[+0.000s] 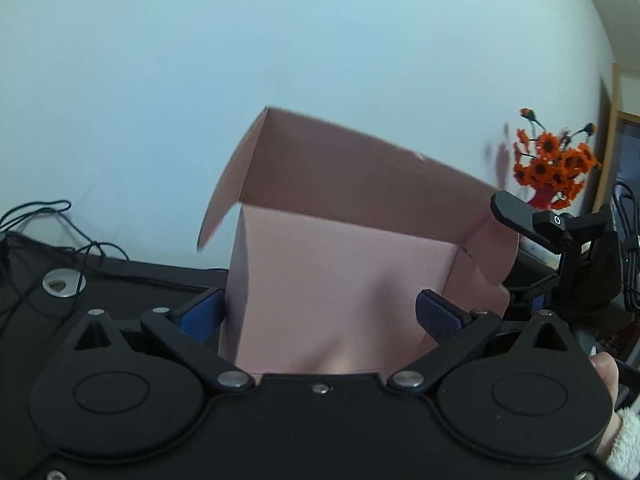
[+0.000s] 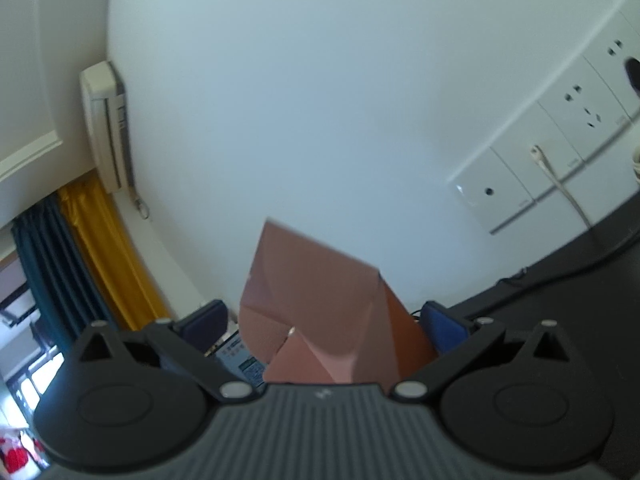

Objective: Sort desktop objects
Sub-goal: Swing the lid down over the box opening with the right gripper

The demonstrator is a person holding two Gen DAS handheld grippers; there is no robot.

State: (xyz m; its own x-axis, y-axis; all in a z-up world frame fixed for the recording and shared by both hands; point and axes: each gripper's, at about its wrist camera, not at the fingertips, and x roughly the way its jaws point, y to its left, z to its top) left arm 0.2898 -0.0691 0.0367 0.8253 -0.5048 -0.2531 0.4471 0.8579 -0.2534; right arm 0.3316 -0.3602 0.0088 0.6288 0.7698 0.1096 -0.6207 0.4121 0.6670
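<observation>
A pink cardboard box (image 1: 340, 280) with its lid and side flaps raised stands between the fingers of my left gripper (image 1: 320, 314). Both blue pads (image 1: 200, 314) lie against its side walls, so this gripper is shut on the box. The box's bottom is hidden behind the gripper body. In the right wrist view, a corner and a flap of the same pink box (image 2: 320, 300) sit between the wide-spread fingers of my right gripper (image 2: 324, 324). Wall shows between its left pad (image 2: 204, 320) and the box. The right gripper's black body (image 1: 568, 240) shows just past the box's right flap.
The black desk (image 1: 120, 280) carries loose cables (image 1: 40, 216) and a metal grommet (image 1: 62, 282) on the left. Orange flowers in a red vase (image 1: 552, 164) stand at the back right. A white-sleeved hand (image 1: 624, 432) holds the left gripper. Wall sockets (image 2: 560, 140) are on the right.
</observation>
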